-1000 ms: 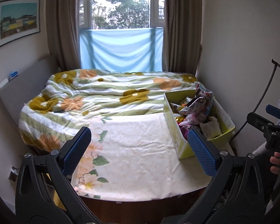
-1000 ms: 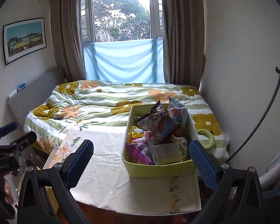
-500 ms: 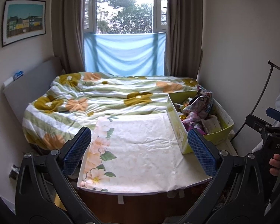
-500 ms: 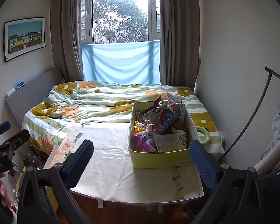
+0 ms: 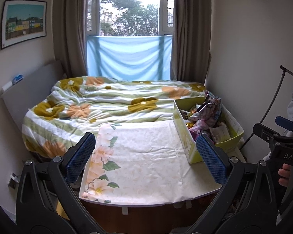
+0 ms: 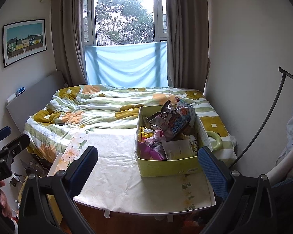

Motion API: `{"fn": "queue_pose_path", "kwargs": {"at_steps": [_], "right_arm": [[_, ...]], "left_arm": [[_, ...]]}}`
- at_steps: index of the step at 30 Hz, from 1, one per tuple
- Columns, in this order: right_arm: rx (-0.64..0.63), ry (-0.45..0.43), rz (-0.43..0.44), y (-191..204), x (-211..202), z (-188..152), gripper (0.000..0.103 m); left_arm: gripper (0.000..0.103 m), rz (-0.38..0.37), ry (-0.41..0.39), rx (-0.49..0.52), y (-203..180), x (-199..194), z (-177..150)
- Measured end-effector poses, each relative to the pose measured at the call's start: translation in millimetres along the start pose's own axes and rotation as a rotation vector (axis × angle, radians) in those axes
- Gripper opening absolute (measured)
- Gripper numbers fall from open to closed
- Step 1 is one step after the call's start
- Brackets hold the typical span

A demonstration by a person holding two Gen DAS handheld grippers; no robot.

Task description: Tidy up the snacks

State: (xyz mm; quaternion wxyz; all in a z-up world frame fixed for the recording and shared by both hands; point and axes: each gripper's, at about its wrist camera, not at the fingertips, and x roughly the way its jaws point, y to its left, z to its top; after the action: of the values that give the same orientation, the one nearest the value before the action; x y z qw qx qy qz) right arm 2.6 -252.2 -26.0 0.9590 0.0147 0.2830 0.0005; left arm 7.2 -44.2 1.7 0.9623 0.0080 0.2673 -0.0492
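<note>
Both claws are spread wide and holding nothing: the left claw [image 5: 146,160] hangs over the bare floral-covered surface [image 5: 146,156], the right claw [image 6: 148,164] back from the near edge, roughly in line with the yellow-green box [image 6: 166,166]. All the snacks [image 6: 171,124] I can see are piled loose in that box, which sits on the right side of the surface by the bed [image 6: 99,109]. Honestly that fits either a heap waiting to be sorted or everything already gathered in. If a bag gets picked, I'd go for the tall crinkly one on top, pinch the sealed edge, and lift slowly so nothing tumbles out.
</note>
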Motion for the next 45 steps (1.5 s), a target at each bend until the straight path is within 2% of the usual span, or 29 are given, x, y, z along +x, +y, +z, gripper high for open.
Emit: {"fn": "queue_pose_path", "kwargs": {"at_steps": [45], "right_arm": [[0.009, 0.019, 0.000, -2.7, 11.0, -0.4, 0.102]], "left_arm": [[0.102, 0.001, 0.008, 0.003, 4.4, 13.1, 7.4]]}}
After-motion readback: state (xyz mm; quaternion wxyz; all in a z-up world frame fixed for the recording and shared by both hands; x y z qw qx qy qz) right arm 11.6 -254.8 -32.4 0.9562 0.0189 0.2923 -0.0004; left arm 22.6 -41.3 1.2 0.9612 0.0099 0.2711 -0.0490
